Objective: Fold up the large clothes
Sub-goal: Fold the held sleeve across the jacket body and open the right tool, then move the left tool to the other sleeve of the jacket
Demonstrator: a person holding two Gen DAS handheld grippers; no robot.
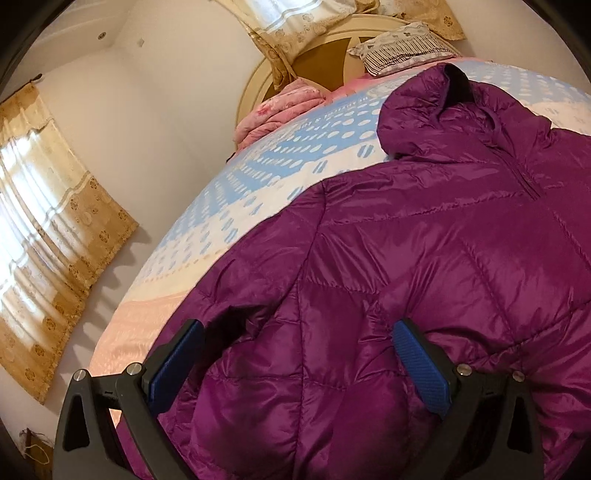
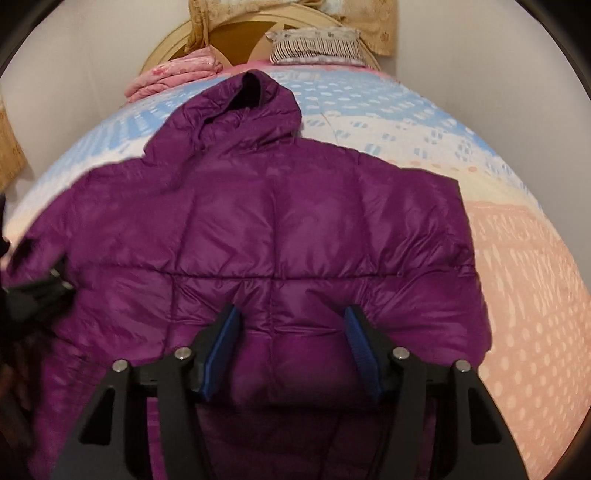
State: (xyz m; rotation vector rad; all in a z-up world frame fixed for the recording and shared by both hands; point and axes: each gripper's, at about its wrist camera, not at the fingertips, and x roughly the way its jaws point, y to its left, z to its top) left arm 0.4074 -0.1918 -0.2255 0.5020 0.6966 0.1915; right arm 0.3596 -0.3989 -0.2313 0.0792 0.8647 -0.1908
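With both grippers poised over the near hem, the shiny purple quilted hooded puffer jacket (image 2: 280, 229) lies spread on the bed's blue, white and peach dotted bedspread (image 2: 517, 258), hood pointing away toward the headboard. Landmark = jacket.

Right gripper (image 2: 291, 347) sits over the jacket's lower middle panel, jaws apart, blue pads either side of a quilt seam, nothing pinched between them. Left gripper (image 1: 295, 365) is over the jacket's near left portion by the sleeve, jaws wide apart, fabric lying between the pads but not squeezed.

Judgement: step in hand looks like setting up a grasp for a fold, no fold visibly started on the body. To do it well: drop the jaws onto an actual edge or seam rather than the puffy middle, since slick padded nylon likely slips and springs back. Take a full thickness bite at hem or side edge, both grippers level with each other, so the fold line stays straight. Left sleeve end looks bunched at the jacket's left side; tucking it inward first should help.

Beyond the jacket's hood: folded pink floral blanket (image 2: 173, 74) far left, striped pillow (image 2: 314, 46) far right, both clear of the jacket. Round tan wooden headboard (image 2: 236, 33) behind them.
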